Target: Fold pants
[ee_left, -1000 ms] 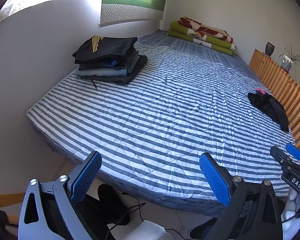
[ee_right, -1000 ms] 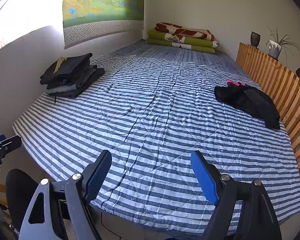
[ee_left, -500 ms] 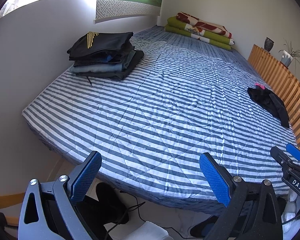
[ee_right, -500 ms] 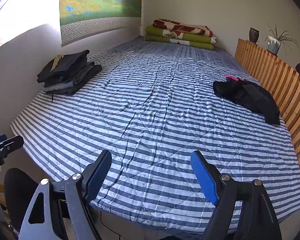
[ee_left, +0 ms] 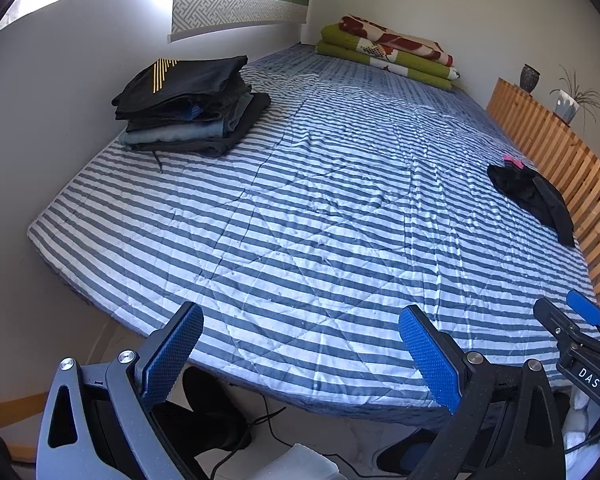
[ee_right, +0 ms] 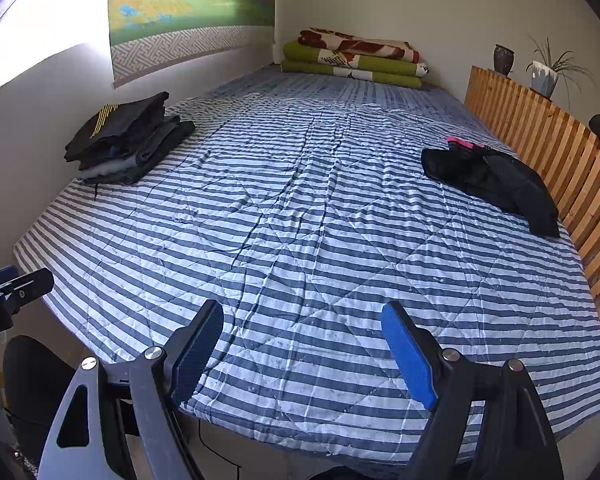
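Jaws of both grippers gape empty above the bed (ee_right: 300, 220), ready for the crumpled pants (ee_right: 496, 180) lying near the headboard.

On the blue-and-white striped quilt (ee_right: 300, 240), a stack of folded dark garments (ee_right: 128, 140) lies left, crumpled black pants (ee_right: 496, 180) right by the wooden slatted rail (ee_right: 540, 136), folded green-and-red blankets (ee_right: 356, 60) at its far end.
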The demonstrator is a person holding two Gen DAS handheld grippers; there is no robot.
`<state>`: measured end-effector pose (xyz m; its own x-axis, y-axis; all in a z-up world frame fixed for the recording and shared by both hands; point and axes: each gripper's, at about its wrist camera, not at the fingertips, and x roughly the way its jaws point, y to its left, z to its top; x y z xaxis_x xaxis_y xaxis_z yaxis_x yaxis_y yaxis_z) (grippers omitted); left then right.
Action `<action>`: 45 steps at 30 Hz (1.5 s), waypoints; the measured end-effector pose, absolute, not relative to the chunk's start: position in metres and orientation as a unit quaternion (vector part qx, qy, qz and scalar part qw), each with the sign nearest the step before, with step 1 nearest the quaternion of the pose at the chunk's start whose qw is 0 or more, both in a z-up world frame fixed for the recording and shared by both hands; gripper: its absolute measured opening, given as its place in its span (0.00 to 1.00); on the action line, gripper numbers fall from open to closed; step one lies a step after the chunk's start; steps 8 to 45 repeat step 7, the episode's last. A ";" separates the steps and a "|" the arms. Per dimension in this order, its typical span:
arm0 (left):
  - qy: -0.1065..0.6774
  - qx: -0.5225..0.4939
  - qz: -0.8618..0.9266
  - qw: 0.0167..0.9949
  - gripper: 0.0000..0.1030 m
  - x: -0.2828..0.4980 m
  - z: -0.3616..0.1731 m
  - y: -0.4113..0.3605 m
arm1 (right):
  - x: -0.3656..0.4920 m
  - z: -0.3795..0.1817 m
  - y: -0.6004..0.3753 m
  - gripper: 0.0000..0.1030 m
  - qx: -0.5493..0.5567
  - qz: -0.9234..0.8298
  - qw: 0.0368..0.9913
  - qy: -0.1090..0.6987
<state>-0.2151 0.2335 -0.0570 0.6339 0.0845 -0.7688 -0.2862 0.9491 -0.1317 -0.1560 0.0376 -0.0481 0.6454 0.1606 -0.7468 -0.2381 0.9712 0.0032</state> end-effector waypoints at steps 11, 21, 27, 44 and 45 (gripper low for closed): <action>0.412 -0.102 0.058 0.904 0.97 -0.181 -0.049 0.209 | -0.144 -0.052 0.028 0.76 -0.040 0.092 0.907 0.408; 0.412 -0.102 0.058 0.904 0.97 -0.181 -0.049 0.209 | -0.144 -0.052 0.028 0.76 -0.040 0.092 0.907 0.408; 0.412 -0.102 0.058 0.904 0.97 -0.181 -0.049 0.209 | -0.144 -0.052 0.028 0.76 -0.040 0.092 0.907 0.408; 0.412 -0.102 0.058 0.904 0.97 -0.181 -0.049 0.209 | -0.144 -0.052 0.028 0.76 -0.040 0.092 0.907 0.408; 0.412 -0.102 0.058 0.904 0.97 -0.181 -0.049 0.209 | -0.144 -0.052 0.028 0.76 -0.040 0.092 0.907 0.408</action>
